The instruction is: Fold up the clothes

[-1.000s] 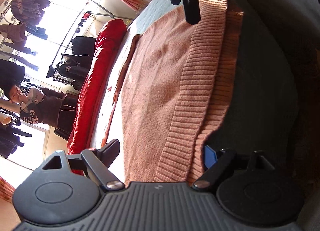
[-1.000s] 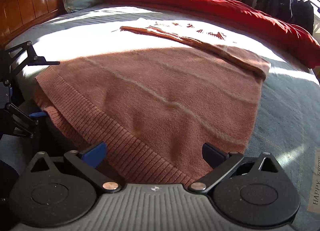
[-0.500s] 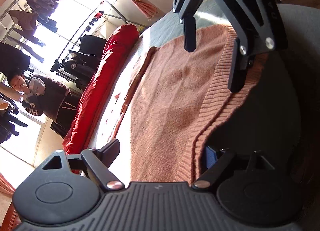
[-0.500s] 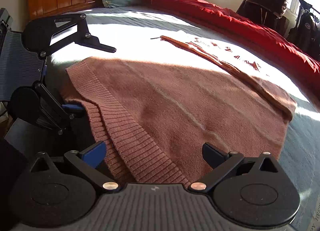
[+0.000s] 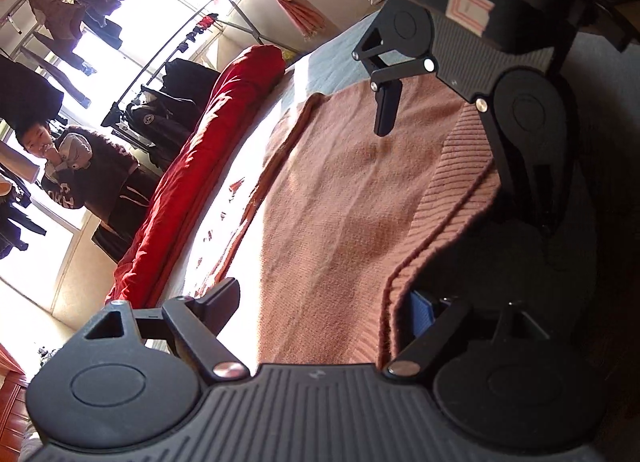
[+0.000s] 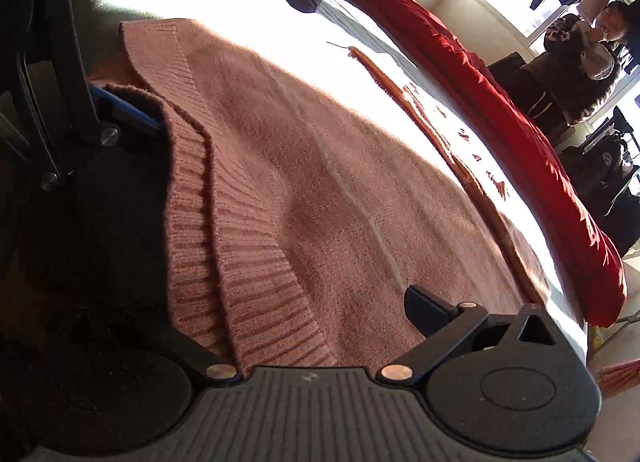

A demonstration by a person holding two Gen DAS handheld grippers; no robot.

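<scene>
A salmon-pink knitted sweater [image 5: 340, 198] lies spread on the bed, its ribbed hem [image 6: 248, 262] lifted and bunched at the near edge. My left gripper [image 5: 324, 306] is open, one finger above the fabric and one below the hem. My right gripper [image 6: 300, 326] is open too, straddling the hem the same way; its lower left finger is hidden under the knit. Each gripper shows in the other's view: the right gripper [image 5: 448, 118] close above the hem, the left gripper [image 6: 100, 110] at the hem's far corner.
A red duvet [image 5: 192, 182] lies bunched along the far side of the grey-sheeted bed [image 6: 248, 10]. A person [image 6: 576, 62] stands by the window beside clothes racks [image 5: 168, 102] with dark garments. The floor shows dark below the bed edge.
Both grippers have tilted and come closer together along the hem. The hem has risen off the bed edge and bunched between them.
</scene>
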